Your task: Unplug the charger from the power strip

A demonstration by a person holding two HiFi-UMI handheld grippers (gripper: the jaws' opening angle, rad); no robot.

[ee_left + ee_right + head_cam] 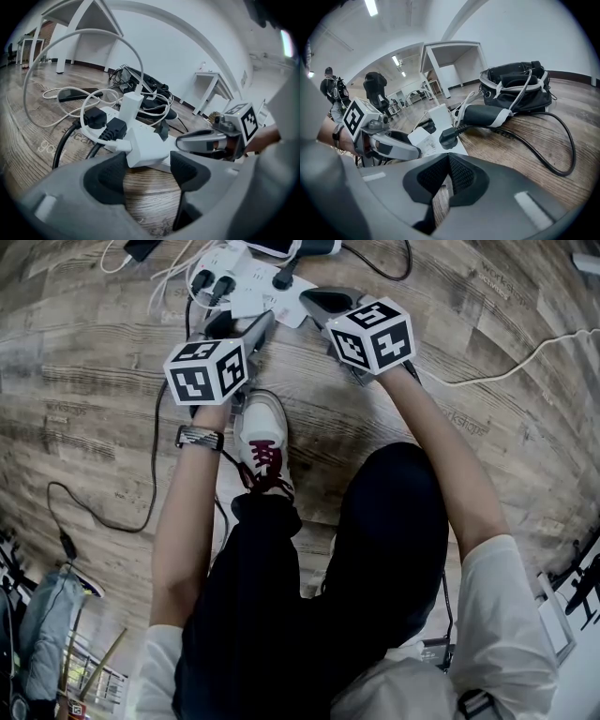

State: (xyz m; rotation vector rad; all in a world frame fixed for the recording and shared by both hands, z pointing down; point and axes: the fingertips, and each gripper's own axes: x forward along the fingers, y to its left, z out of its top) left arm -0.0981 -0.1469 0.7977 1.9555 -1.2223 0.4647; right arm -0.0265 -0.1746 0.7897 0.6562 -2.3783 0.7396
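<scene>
Lying on the wooden floor (94,362) at the upper middle of the head view: one white power strip (253,296), crowded with plugs and leads.

1. Charger (147,147): white, blocky, with a white lead leaving its left side. It sits at the near end of the power strip, in the lower middle of the left gripper view. Whether its pins are still in a socket cannot be told.
2. Left tongs (147,164): jaws spread wide. The charger stands between their tips, with a gap showing on the right-hand side, so the pads do not clamp it.
3. Right tongs (449,161): jaws brought together, pads meeting, nothing between them. They hover just beside the right edge of the power strip, near the left tongs.
4. Black plugs (95,117): two, side by side on the strip, left of the charger, each with a black cable running toward the lower left.
5. White adapter (130,107): upright on the strip, behind the charger.
6. Black plug (449,137): at the strip's other end, at the centre of the right gripper view.
7. White cables (56,108): looped on the floor, left of the strip.
8. Dark flat device (77,94): on the floor beyond those loops.
9. Black bag (515,89): on the floor, upper right of the right gripper view.
10. Shoe (264,442): white with dark red laces, centre of the head view, just below the left tongs.
11. Wristband (200,437): on the person's left wrist.
</scene>
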